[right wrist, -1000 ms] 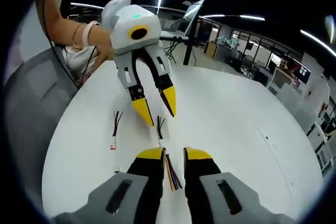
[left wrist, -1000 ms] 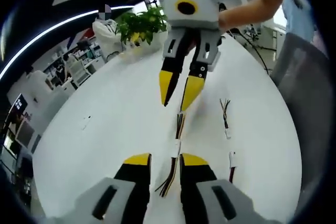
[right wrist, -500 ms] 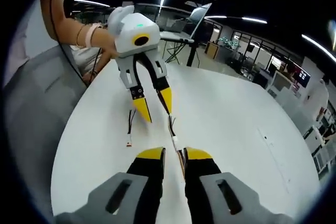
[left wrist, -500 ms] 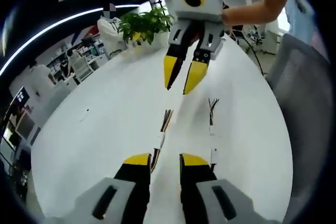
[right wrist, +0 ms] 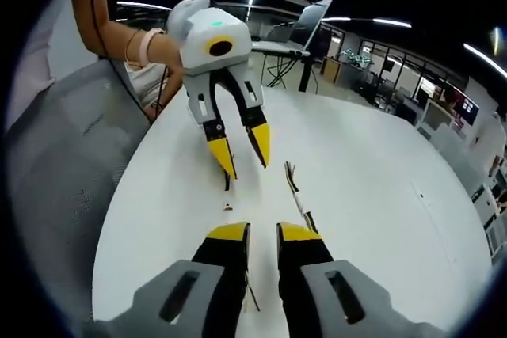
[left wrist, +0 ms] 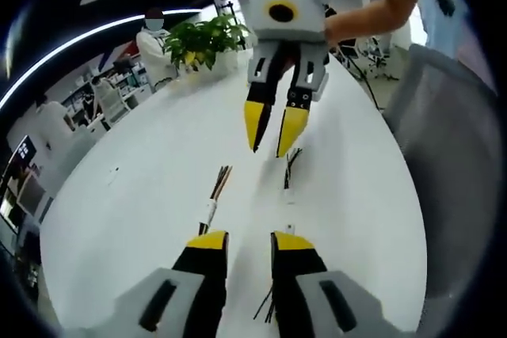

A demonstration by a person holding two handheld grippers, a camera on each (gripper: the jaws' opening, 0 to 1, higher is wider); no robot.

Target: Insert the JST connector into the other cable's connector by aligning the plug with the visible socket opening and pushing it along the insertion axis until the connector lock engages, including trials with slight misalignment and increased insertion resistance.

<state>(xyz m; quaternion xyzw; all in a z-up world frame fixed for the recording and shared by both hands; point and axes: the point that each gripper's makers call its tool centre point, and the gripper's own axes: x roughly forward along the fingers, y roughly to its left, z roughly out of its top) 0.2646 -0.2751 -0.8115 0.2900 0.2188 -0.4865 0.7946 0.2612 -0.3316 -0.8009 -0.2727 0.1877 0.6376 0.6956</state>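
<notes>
A thin multicoloured cable with a white JST connector lies on the white table, just left of my left gripper. That gripper is open and holds nothing. A second short cable lies ahead, under the tips of my right gripper, which hangs open above the table. In the right gripper view my right gripper is open and empty. The first cable lies just to its right. The left gripper hovers open over the second cable's end.
Loose wire ends lie on the table below my left jaws, and similar wire ends below my right jaws. A potted plant stands at the table's far edge. A grey chair stands beside the table. A person's arm holds the left gripper.
Both grippers have moved sideways off the middle cable, which lay between their jaws a second ago. They now hover over the neighbouring short cable. Both stay open.
</notes>
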